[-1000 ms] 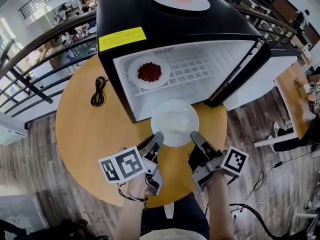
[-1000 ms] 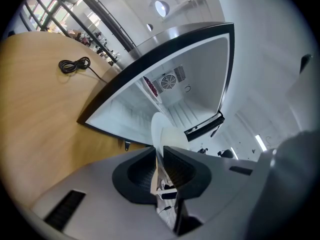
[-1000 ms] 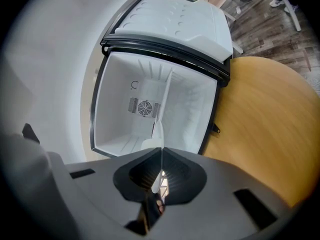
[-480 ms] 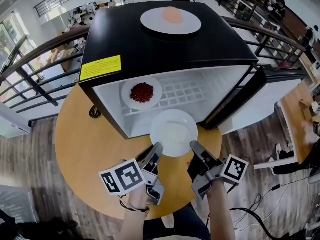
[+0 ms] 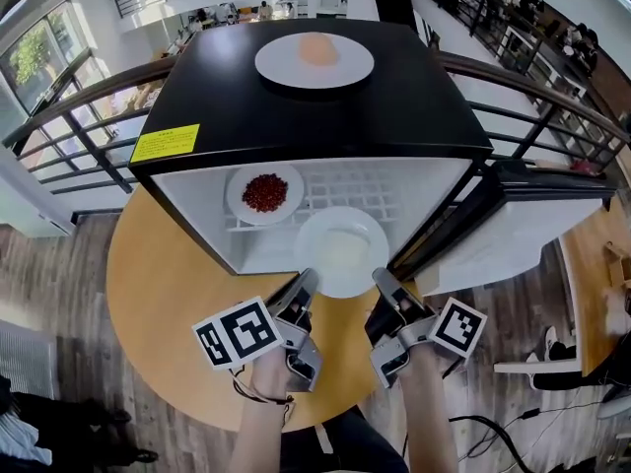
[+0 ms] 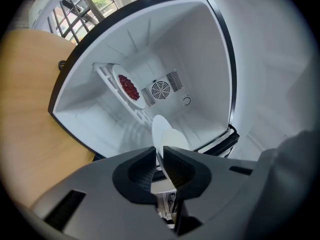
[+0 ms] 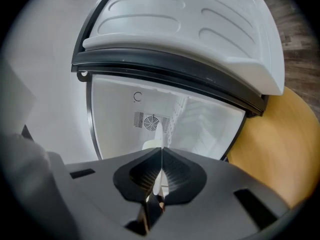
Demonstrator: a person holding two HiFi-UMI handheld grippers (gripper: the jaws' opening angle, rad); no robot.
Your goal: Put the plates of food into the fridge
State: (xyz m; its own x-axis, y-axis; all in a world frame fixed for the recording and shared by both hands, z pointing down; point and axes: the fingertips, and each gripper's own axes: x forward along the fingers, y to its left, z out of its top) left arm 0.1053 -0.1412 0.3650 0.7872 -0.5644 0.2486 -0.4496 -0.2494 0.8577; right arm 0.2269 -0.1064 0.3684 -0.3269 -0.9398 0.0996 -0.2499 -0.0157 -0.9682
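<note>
**At the fridge's open front, both tongs clamped on one plate**

Between the jaws of the left tongs (image 6: 161,156) sat the thin white edge of a plate (image 5: 308,236), the jaws closed tight on its near-left rim. On the other side, the right tongs (image 7: 161,170) were pinched almost together on the near-right rim of the same plate. It hung level between them, carrying a pale food (image 5: 343,250), right at the mouth of the open fridge (image 5: 394,116). Behind it and to the left, inside the white compartment, a second plate (image 5: 240,180) with red food (image 5: 262,192) rested on the wire shelf (image 5: 370,187). A round vent (image 6: 160,89) showed on the back wall. On the fridge's black top stood a third plate (image 5: 279,69) with an orange lump (image 5: 317,47), and a yellow label (image 5: 165,143) was stuck near the front left corner. The door (image 5: 513,239) stood swung open to the right. The fridge sat on a round wooden desk (image 5: 168,304), with railings (image 5: 79,106) beyond.
</note>
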